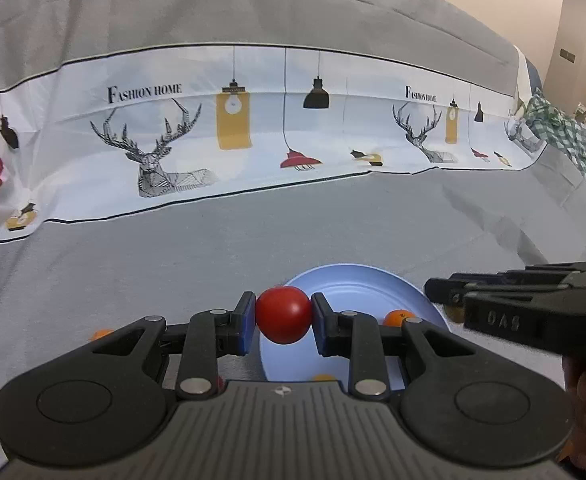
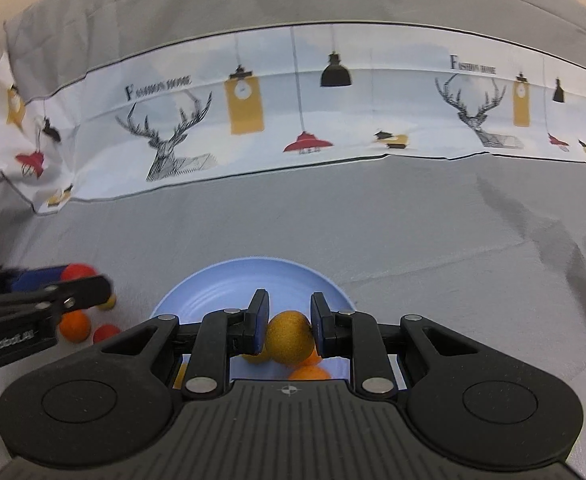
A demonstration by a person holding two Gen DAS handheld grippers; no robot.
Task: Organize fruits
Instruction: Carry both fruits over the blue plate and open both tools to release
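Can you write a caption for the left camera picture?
Left tongs squeeze a red fruit above the blue plate.

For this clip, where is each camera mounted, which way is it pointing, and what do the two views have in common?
Left wrist: sits on the left hand-held gripper, facing forward along its fingers at a red fruit they clamp, over the blue plate; the right hand-held gripper enters at right.
Right wrist: sits on the right hand-held gripper, facing forward at a yellow fruit between its fingers, above the plate; the left one, blurred, enters at left.
Shared: the plate, the grey cloth and the deer-print fabric behind.
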